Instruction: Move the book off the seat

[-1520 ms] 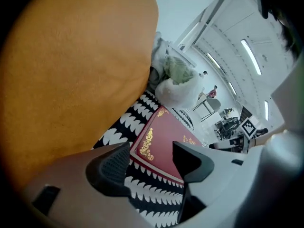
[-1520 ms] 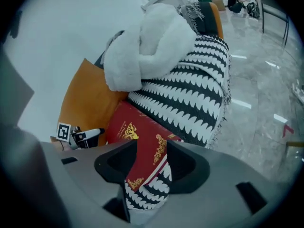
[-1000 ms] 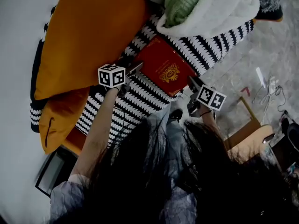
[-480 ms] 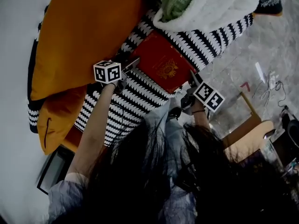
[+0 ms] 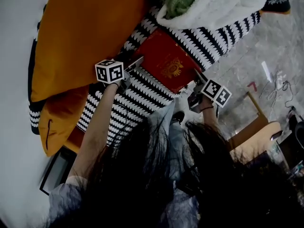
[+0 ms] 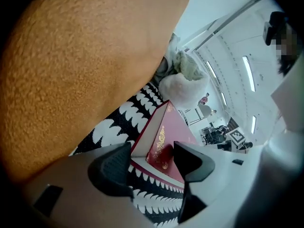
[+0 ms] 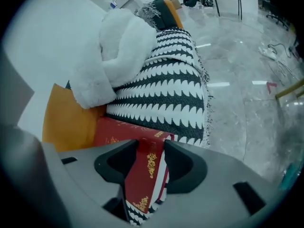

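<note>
With the left forearm (image 5: 97, 132) stretched up from the lower left of the frame, the left hand-held gripper (image 5: 137, 61) clamps the red book (image 5: 166, 63) at its left corner and the right hand-held gripper (image 5: 195, 77) pinches its right edge (jaws tight on the cover), the book lying upper-centre on the striped blanket (image 5: 142, 99) beside the orange cushion (image 5: 85, 37).

Book (image 5: 166, 63) cover is seen as smooth red board, gold-stamped, with a slight sheen. Black-and-white throw (image 5: 142, 99) is knitted cloth. Orange cushion (image 5: 85, 32) is napped and matt. White blanket (image 5: 223, 6) is fluffy fleece. Floor (image 7: 247, 80) is polished, probably stone.
</note>
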Demonstrator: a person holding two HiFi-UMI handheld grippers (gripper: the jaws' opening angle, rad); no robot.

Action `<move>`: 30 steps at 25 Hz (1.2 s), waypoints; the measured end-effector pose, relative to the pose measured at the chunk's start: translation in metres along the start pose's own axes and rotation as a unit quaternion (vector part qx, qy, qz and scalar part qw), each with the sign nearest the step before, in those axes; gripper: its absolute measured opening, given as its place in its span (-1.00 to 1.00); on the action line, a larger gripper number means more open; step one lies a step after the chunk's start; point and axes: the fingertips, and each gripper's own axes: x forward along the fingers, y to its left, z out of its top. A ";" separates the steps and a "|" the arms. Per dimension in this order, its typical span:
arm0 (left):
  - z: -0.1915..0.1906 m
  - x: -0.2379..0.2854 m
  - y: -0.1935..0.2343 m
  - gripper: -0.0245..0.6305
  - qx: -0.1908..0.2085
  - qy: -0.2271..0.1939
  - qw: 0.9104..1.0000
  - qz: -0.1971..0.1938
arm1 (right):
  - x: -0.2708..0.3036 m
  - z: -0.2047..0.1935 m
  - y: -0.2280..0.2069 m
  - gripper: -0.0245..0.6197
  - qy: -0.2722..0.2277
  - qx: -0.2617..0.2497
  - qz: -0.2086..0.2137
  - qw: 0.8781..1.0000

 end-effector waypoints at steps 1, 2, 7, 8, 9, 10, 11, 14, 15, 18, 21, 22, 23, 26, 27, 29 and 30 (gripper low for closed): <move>-0.001 0.002 0.001 -0.06 0.004 -0.001 1.000 -0.001 | 0.001 -0.001 -0.001 -0.33 -0.002 -0.005 0.002 1.000; -0.003 0.004 0.003 -0.08 0.009 -0.001 1.000 -0.002 | 0.002 -0.003 -0.004 -0.36 -0.003 -0.013 0.000 1.000; -0.006 0.011 -0.008 -0.15 0.034 0.013 0.999 -0.006 | -0.008 -0.006 -0.014 -0.40 -0.003 -0.007 -0.016 1.000; -0.003 0.011 -0.013 -0.16 0.041 0.013 0.999 -0.007 | -0.013 -0.004 -0.013 -0.41 -0.006 -0.005 -0.016 1.000; 0.001 0.011 -0.019 -0.17 0.047 0.012 0.999 -0.010 | -0.018 -0.001 -0.012 -0.41 -0.010 -0.003 -0.015 1.000; 0.006 0.012 -0.024 -0.18 0.053 0.011 0.998 -0.015 | -0.023 0.002 -0.011 -0.41 -0.014 -0.001 -0.014 1.000; 0.011 0.012 -0.030 -0.19 0.058 0.012 0.998 -0.022 | -0.029 0.005 -0.009 -0.41 -0.019 -0.001 -0.012 1.000; 0.012 0.007 -0.056 -0.19 0.076 0.018 0.996 -0.040 | -0.058 0.007 -0.009 -0.42 -0.031 -0.012 -0.006 0.999; 0.007 0.003 -0.068 -0.19 0.081 0.018 0.996 -0.042 | -0.071 0.006 -0.012 -0.42 -0.033 -0.017 -0.004 0.999; -0.010 -0.008 -0.107 -0.19 0.086 0.004 0.996 -0.038 | -0.110 -0.003 -0.026 -0.43 -0.043 -0.021 0.006 0.999; -0.018 -0.008 -0.137 -0.21 0.107 0.006 0.993 -0.050 | -0.140 -0.019 -0.042 -0.43 -0.082 0.011 0.004 0.997; -0.021 -0.005 -0.147 -0.21 0.112 0.008 0.992 -0.054 | -0.150 -0.021 -0.048 -0.43 -0.092 0.017 0.002 0.996; -0.025 -0.003 -0.157 -0.22 0.115 0.008 0.992 -0.057 | -0.160 -0.022 -0.056 -0.43 -0.099 0.020 0.001 0.995; -0.033 0.004 -0.191 -0.22 0.128 0.018 0.989 -0.068 | -0.190 -0.023 -0.074 -0.44 -0.113 0.029 0.002 0.993; -0.035 0.004 -0.204 -0.22 0.135 0.022 0.988 -0.072 | -0.202 -0.024 -0.078 -0.44 -0.117 0.033 0.003 0.993; -0.040 0.000 -0.232 -0.23 0.148 0.029 0.985 -0.079 | -0.230 -0.029 -0.086 -0.44 -0.128 0.041 0.004 0.991; -0.043 -0.003 -0.248 -0.23 0.155 0.033 0.984 -0.084 | -0.246 -0.032 -0.090 -0.44 -0.137 0.045 0.004 0.990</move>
